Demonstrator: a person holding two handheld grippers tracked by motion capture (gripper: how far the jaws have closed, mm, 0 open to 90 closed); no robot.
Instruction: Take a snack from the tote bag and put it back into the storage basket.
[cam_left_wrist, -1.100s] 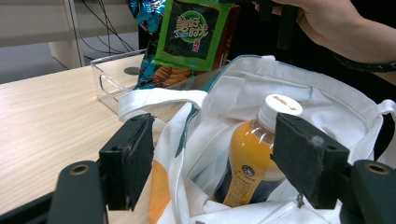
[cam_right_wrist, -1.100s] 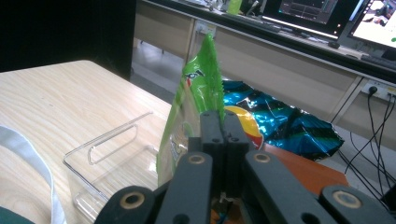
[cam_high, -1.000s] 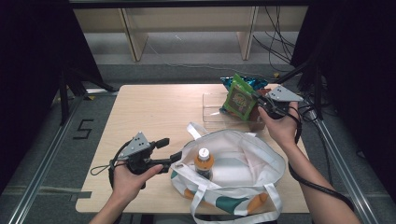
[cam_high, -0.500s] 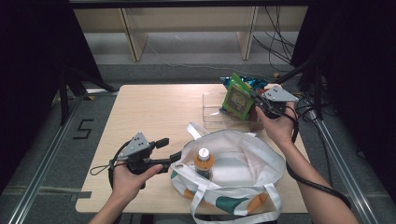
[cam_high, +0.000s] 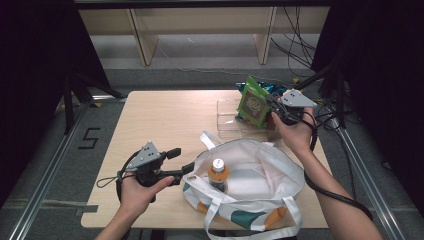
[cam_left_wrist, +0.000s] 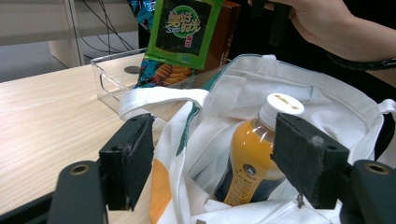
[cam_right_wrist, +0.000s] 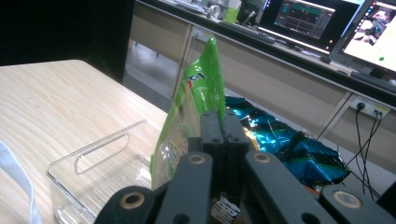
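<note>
High view: the right gripper (cam_high: 274, 106), jaws pressed together on the edge of the green snack packet (cam_high: 253, 103), holds that packet a little higher above the clear plastic tray (cam_high: 227, 120) than it was a second ago, when the packet sat lower against the tray's contents; half a second ago it was already partway up and tilted. The left gripper (cam_high: 181, 161) is in the same spot near the table's (cam_high: 165, 120) front left, jaws standing apart, the lower one against the rim of the white tote bag (cam_high: 270, 175); the orange drink bottle (cam_high: 218, 173) stands upright inside the bag as before. Left gripper view shows the green snack packet (cam_left_wrist: 187, 30) face on, printed with yellow Chinese characters on a dark oval; I cannot read them with certainty. Behind it sits a brown box (cam_left_wrist: 224, 32), and below it a blue packet (cam_left_wrist: 159, 74) picturing fried snacks. The bottle's white cap (cam_left_wrist: 281, 105) carries a small gold mark, too small to read. A "5" (cam_high: 88, 139) is taped on the floor left of the table.
</note>
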